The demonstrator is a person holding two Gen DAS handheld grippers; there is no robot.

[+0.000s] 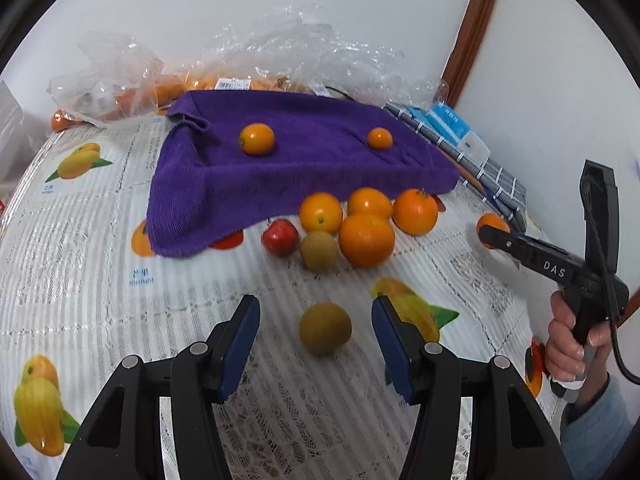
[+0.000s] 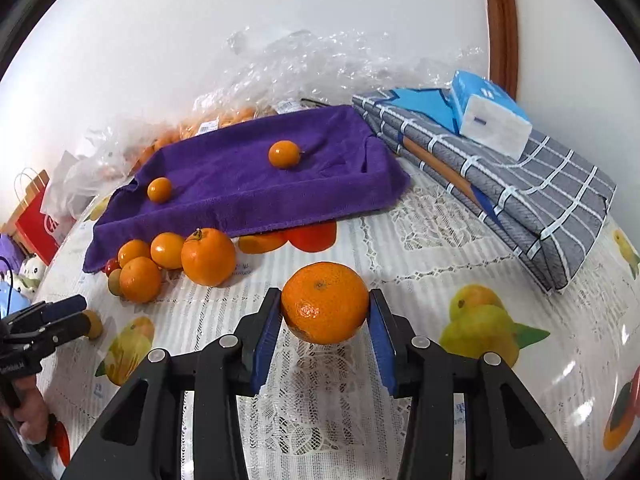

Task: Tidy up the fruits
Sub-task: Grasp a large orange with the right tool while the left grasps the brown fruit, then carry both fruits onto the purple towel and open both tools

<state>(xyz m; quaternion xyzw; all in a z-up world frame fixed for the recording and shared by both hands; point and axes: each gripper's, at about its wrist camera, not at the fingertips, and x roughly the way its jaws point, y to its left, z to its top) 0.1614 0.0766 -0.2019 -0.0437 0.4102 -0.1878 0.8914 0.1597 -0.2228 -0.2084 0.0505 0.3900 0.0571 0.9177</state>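
While your right gripper [image 2: 324, 322] held the mandarin [image 2: 324, 302] clamped between its blue pads, your left gripper [image 1: 316, 346] stood open, nothing pinched, with the brown fruit [image 1: 325, 328] lying on the tablecloth [image 1: 100, 264] between its fingers, near the tips. Judgement: you needed to centre that fruit between the pads before closing, gently, since it would roll. Landmark, purple towel [image 1: 304, 168]: the brown fruit lay well in front of it, beyond the fruit cluster [image 1: 352, 224] at its front edge.
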